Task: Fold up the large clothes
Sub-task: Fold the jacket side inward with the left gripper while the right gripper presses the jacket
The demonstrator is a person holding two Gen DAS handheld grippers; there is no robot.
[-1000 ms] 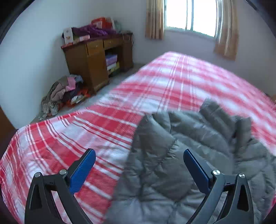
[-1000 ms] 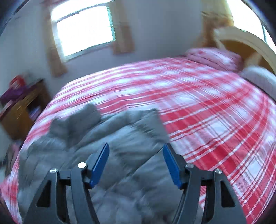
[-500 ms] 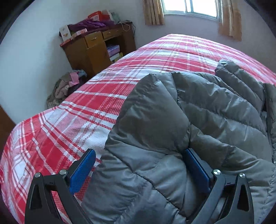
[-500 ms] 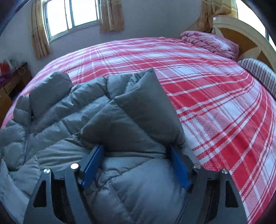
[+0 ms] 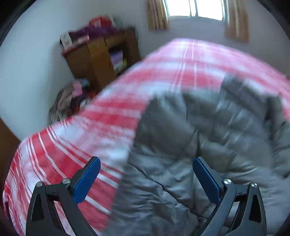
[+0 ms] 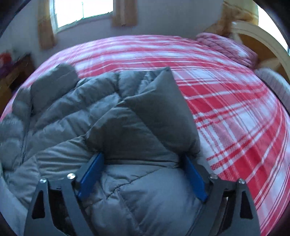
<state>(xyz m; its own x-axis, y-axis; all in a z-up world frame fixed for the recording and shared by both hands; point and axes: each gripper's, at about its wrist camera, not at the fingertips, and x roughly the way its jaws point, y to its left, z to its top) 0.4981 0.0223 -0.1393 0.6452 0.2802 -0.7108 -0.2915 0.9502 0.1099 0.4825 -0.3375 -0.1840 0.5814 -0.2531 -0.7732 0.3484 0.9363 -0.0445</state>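
A grey puffer jacket (image 5: 208, 138) lies spread on a bed with a red and white plaid cover (image 5: 112, 116). My left gripper (image 5: 146, 165) is open above the jacket's left edge, and this view is blurred. In the right wrist view the jacket (image 6: 101, 116) fills the lower left. My right gripper (image 6: 143, 163) is open, and a fold of the jacket bulges between its blue fingers (image 6: 90, 176). A folded-over corner of the jacket (image 6: 163, 101) points away from me.
A wooden desk (image 5: 101, 54) piled with things stands by the wall on the left, with a heap of clothes (image 5: 70, 98) on the floor. A pink folded quilt (image 6: 226, 47) and a headboard (image 6: 257, 34) are at the far right. A curtained window (image 6: 83, 9) is behind the bed.
My left gripper has pulled back and up from the jacket, so the fabric no longer sits between its fingers. My right gripper stays low with the jacket fold between its open fingers.
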